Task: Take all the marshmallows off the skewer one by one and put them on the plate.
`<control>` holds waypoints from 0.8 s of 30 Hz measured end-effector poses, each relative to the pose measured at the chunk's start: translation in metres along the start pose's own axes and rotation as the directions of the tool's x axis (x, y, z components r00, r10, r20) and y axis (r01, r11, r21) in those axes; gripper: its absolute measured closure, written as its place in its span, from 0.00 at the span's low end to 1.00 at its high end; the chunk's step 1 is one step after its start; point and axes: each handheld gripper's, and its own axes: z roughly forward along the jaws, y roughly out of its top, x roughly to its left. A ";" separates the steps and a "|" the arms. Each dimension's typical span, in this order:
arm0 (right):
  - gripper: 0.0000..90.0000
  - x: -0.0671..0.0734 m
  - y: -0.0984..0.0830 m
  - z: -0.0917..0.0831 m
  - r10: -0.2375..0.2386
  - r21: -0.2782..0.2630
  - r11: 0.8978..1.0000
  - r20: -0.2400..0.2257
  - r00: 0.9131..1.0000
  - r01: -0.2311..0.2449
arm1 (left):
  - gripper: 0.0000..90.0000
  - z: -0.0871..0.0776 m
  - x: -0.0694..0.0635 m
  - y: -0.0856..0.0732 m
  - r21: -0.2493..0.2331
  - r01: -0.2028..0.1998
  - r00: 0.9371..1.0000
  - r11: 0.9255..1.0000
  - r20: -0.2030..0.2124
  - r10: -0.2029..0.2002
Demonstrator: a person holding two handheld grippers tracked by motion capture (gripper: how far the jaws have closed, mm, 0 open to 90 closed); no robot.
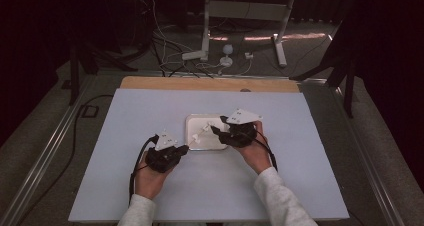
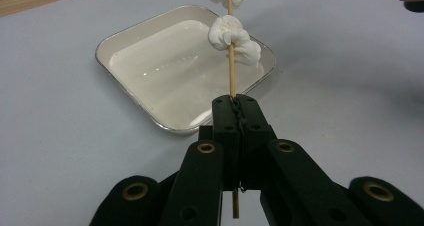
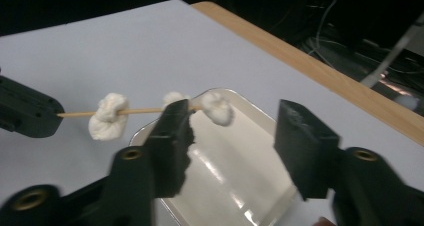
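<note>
While the left tool (image 2: pixel 235 106) keeps its jaws clamped tight on a thin wooden skewer (image 2: pixel 231 71), the stick runs out from it over the near corner of a tray (image 2: pixel 150 116), with soft, lumpy white marshmallows (image 2: pixel 234 38) threaded along it. Seen from the high view, the skewer (image 1: pixel 200 134) spans from the left tool (image 1: pixel 182 149) toward the right tool (image 1: pixel 216 128), above the tray (image 1: pixel 192 120) at the middle of the worktop (image 1: pixel 125 136). The right tool (image 3: pixel 235 131) has its jaws well apart, with nothing between them; one jaw stands just in front of the skewer (image 3: pixel 140 110) near its far marshmallow (image 3: pixel 217 107), the other over the tray (image 3: pixel 240 186). The tray is shallow, squarish with rounded corners, glossy cream inside with a metallic rim. The worktop is a smooth, matt pale sheet with a wooden strip (image 3: pixel 320 68) along its far edge, and wide bare room lies left, right and in front of the tray.
</note>
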 end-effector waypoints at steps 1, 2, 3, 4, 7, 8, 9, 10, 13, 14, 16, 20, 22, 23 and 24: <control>0.61 0.001 0.002 0.002 -0.004 0.008 1.000 -0.001 1.000 0.004 | 1.00 0.000 0.000 0.000 0.000 0.000 1.000 1.000 0.000 0.000; 0.63 0.000 0.002 0.004 -0.004 0.008 1.000 -0.005 1.000 0.004 | 1.00 0.000 0.000 0.000 -0.002 0.000 1.000 1.000 0.002 0.000; 0.65 0.000 0.003 0.006 -0.003 0.013 1.000 -0.013 1.000 0.003 | 1.00 0.000 0.000 0.000 -0.005 -0.002 1.000 1.000 0.005 0.002; 0.66 0.000 0.003 0.008 -0.004 0.023 1.000 -0.016 1.000 0.004 | 1.00 -0.001 -0.001 0.000 -0.006 -0.004 1.000 1.000 0.006 0.004; 0.74 -0.001 0.003 0.012 0.010 0.044 0.999 -0.034 0.999 -0.008 | 1.00 -0.001 -0.002 0.001 -0.009 -0.012 1.000 1.000 0.010 0.012; 0.78 -0.001 0.003 0.013 0.017 0.047 0.999 -0.037 0.999 -0.016 | 1.00 -0.001 -0.002 0.001 -0.007 -0.014 1.000 1.000 0.010 0.014; 0.81 -0.001 0.002 0.013 0.024 0.048 0.999 -0.040 0.999 -0.022 | 1.00 -0.001 -0.002 0.001 -0.006 -0.015 1.000 1.000 0.010 0.015; 0.83 -0.001 0.002 0.013 0.029 0.049 0.998 -0.043 0.999 -0.027 | 1.00 -0.001 -0.002 0.001 -0.006 -0.015 1.000 1.000 0.010 0.015; 0.88 -0.001 0.002 0.013 0.034 0.049 0.998 -0.036 0.999 -0.032 | 1.00 -0.001 -0.002 0.001 -0.011 -0.011 1.000 1.000 0.011 0.011; 0.89 -0.001 0.002 0.013 0.031 0.046 0.998 -0.031 0.999 -0.030 | 1.00 -0.001 -0.002 0.002 -0.010 -0.013 1.000 1.000 0.011 0.013; 0.90 0.001 0.003 0.013 0.024 0.045 0.999 -0.017 1.000 -0.023 | 1.00 -0.001 -0.002 0.002 -0.009 -0.011 1.000 1.000 0.008 0.012; 0.91 0.003 0.005 0.015 0.026 0.049 0.998 0.007 1.000 -0.026 | 1.00 -0.003 -0.001 0.002 -0.012 -0.004 1.000 1.000 0.004 0.004; 0.92 0.003 0.007 0.016 0.031 0.053 0.998 0.019 0.999 -0.032 | 1.00 -0.003 -0.001 0.002 -0.013 -0.003 1.000 1.000 0.002 0.003; 0.93 0.003 0.007 0.017 0.031 0.053 0.998 0.024 0.999 -0.032 | 1.00 -0.003 -0.001 0.002 -0.014 -0.001 1.000 1.000 0.000 0.001; 0.93 0.003 0.007 0.018 0.033 0.056 0.998 0.031 0.999 -0.035 | 1.00 -0.003 0.000 0.003 -0.012 -0.001 1.000 1.000 -0.005 0.001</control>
